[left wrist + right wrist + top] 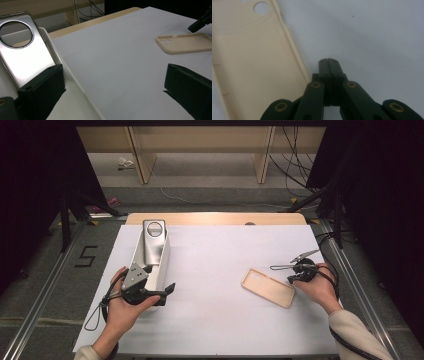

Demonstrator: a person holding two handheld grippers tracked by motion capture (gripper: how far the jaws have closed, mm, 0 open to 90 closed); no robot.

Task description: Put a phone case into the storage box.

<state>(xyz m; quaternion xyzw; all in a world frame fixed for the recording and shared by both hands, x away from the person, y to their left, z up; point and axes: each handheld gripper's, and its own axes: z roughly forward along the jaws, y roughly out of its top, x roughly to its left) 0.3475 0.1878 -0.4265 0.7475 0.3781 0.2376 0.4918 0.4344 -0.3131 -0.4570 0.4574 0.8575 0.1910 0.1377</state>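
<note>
A beige phone case [267,287] lies open side up on the white mat, right of centre. My right gripper [291,279] is just right of it, its jaws shut with nothing between them. In the right gripper view the closed tips [329,61] hover over the mat beside the beige case's [249,62] long edge. At the left, a shiny silver phone-shaped piece [152,242] with a round ring leans in a long white tray [165,257]. My left gripper [160,278] is at the tray's near end, jaws wide open. One jaw is by the silver piece [27,57], the other over the mat.
The white mat [215,255] covers a wooden table whose far edge [215,218] shows at the back. Metal rails run along both sides. Cables lie on the floor behind, and a "5" mark [86,256] is on the floor at the left. The right gripper's tip [200,22] shows beyond the case [186,42].
</note>
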